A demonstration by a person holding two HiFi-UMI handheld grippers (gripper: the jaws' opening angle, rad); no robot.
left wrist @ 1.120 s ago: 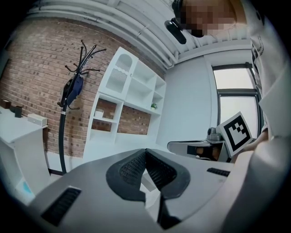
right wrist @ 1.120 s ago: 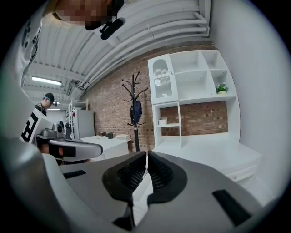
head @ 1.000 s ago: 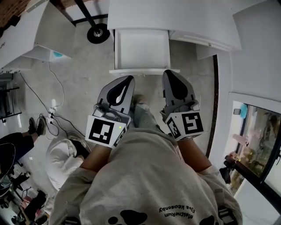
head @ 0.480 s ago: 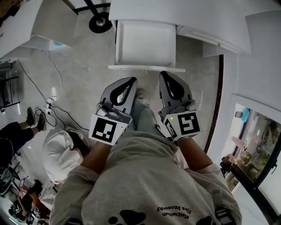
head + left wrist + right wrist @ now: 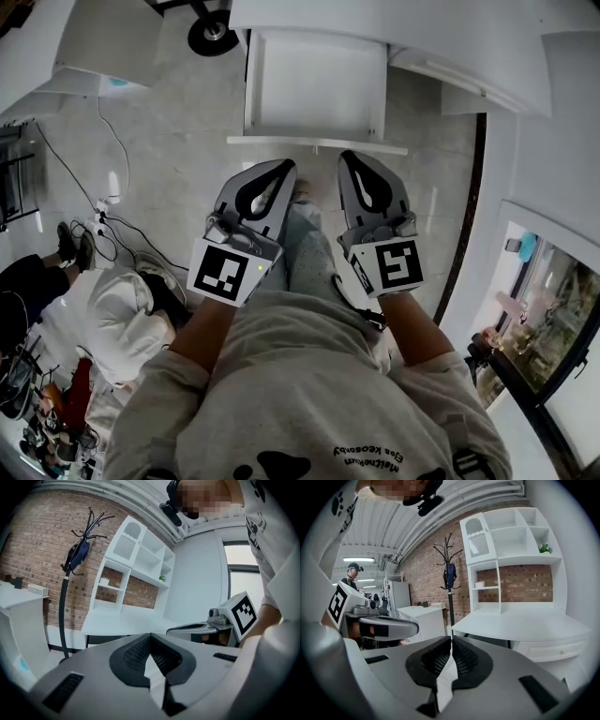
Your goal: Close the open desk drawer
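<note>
Hovering abreast near the drawer (image 5: 314, 84) — left gripper (image 5: 279, 171), right gripper (image 5: 351, 161) — jaws pressed together.

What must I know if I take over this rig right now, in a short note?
Left hand-held gripper: jaws shut, empty, tip close to the drawer front, apparently not touching it.
Right hand-held gripper: same state, beside the left one.
The drawer is pulled out from under the white desk and looks empty.
Done: nothing yet.
Left: push the drawer front in, probably with both shut tips, until it is fully in.
</note>
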